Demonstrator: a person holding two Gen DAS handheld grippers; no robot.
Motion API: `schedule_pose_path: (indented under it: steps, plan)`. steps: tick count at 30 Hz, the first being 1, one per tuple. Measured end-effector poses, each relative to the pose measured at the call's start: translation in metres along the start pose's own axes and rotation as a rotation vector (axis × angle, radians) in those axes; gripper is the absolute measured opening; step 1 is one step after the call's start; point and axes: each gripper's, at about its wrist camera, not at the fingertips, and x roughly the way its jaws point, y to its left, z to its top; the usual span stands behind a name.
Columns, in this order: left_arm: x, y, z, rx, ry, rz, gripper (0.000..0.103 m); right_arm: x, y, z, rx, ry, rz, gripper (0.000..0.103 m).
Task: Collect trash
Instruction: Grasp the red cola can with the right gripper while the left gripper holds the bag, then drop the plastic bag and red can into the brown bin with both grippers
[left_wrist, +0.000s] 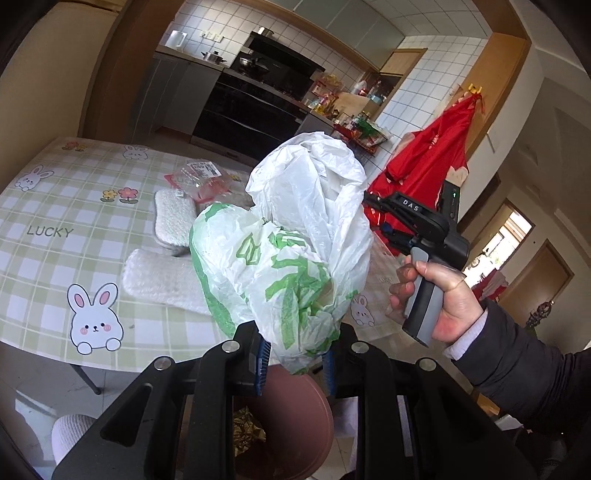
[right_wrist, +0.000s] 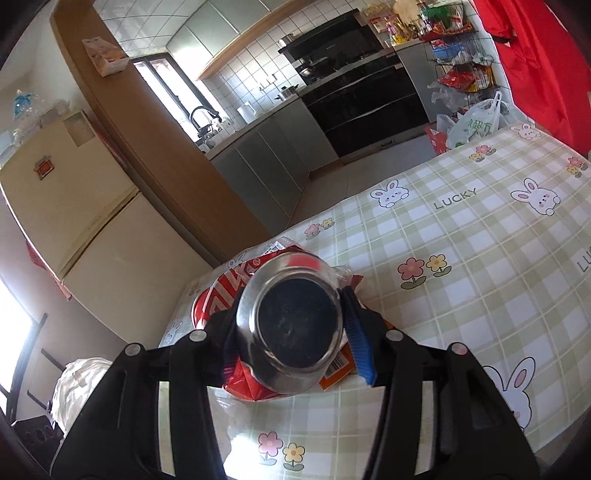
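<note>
While the left gripper (left_wrist: 295, 363) pinches a plastic bag (left_wrist: 288, 251) over the bin (left_wrist: 295, 417) at 6 o'clock and the right gripper (right_wrist: 295, 339) clasps a can (right_wrist: 291, 325), foam pads (left_wrist: 162, 280) and wrappers (left_wrist: 201, 177) remain on the bench (left_wrist: 55, 206).

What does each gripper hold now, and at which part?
The left gripper pinches the plastic bags at their lower end. The right gripper clamps the can by its sides, near the bottom.

My left gripper (left_wrist: 295, 363) sits low in the frame, blue pads clamped on a plastic bag (left_wrist: 291, 251). My right gripper (right_wrist: 291, 332) is closed around a can (right_wrist: 295, 328) at lower centre; my right hand (left_wrist: 439, 295) grips its handle.
</note>
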Motion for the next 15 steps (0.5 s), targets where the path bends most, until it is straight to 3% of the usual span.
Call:
schedule_pose_path:
  steps: [7,15]
  plan:
    - [0.017,-0.027,-0.034,0.055,0.163,-0.077,0.023,-0.062,0.003,-0.028,0.008,-0.052,0.039,0.051]
    - [0.023,-0.056,-0.059,0.133,0.255,-0.088,0.023,-0.136,-0.006,-0.056,0.015,-0.13,0.024,0.051]
